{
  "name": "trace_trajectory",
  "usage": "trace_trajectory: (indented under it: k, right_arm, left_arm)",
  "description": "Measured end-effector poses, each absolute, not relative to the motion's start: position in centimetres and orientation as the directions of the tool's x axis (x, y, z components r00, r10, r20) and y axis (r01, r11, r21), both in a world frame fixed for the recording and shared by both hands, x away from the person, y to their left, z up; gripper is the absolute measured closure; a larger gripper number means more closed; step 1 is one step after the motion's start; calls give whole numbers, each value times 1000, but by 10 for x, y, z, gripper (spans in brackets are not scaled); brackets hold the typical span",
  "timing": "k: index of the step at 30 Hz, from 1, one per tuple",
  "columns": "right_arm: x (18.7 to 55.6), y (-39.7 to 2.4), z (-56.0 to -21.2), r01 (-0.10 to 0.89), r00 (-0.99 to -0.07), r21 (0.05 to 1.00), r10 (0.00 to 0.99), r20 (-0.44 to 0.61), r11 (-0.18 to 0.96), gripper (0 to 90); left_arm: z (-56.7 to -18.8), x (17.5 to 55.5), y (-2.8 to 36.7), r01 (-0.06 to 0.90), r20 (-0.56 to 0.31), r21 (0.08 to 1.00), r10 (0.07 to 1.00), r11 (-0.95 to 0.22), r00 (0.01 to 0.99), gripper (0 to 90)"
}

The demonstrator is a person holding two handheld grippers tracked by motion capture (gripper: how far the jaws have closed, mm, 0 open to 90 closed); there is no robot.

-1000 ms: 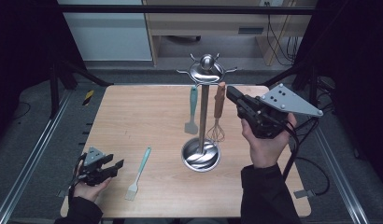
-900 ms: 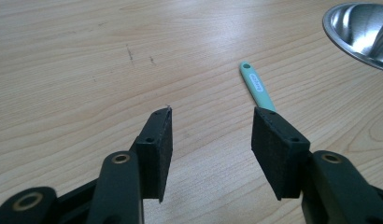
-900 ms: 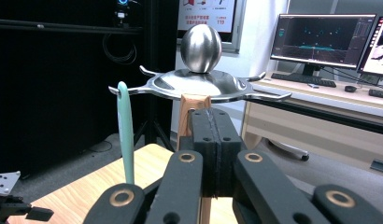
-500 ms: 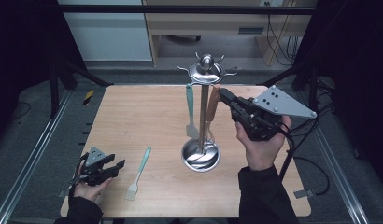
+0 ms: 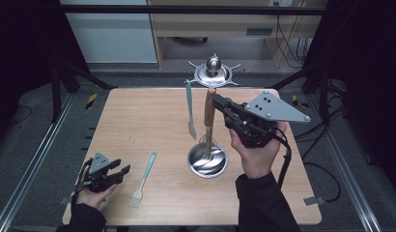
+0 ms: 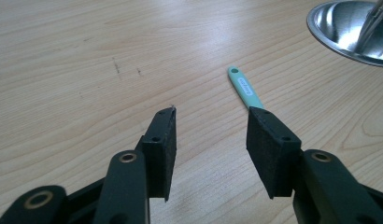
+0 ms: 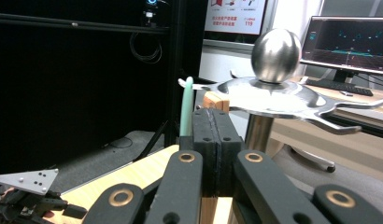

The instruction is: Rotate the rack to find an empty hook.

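We count three utensils and one polished steel utensil stand with a round dish base [image 5: 207,162]. Two utensils hang from the stand's top: a mint-green silicone spatula [image 5: 190,108] and a wooden-handled wire whisk [image 5: 208,116]. The third, a mint-green silicone basting brush [image 5: 142,180], lies flat on the pale wooden table [image 5: 138,125], just beside our left gripper [image 5: 120,173]. That gripper's jaws stand moderately apart with nothing between them and have just been closing a little. Our right gripper [image 5: 216,100] is raised beside the whisk's handle; its two pads sit pressed flat together, holding nothing we can make out.
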State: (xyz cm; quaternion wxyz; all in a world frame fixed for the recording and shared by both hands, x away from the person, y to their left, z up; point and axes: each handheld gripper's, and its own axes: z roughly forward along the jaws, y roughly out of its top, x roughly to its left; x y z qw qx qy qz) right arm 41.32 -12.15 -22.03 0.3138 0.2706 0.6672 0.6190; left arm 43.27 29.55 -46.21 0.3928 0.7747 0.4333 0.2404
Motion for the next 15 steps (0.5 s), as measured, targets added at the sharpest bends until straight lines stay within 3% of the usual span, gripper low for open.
trace_trajectory:
  k: [15]
  right_arm:
    - [419,-159,-229,0,-574,997,816,-61,75,900]
  left_arm:
    - [-460,433,295,533,21,789,880,-306,474,528]
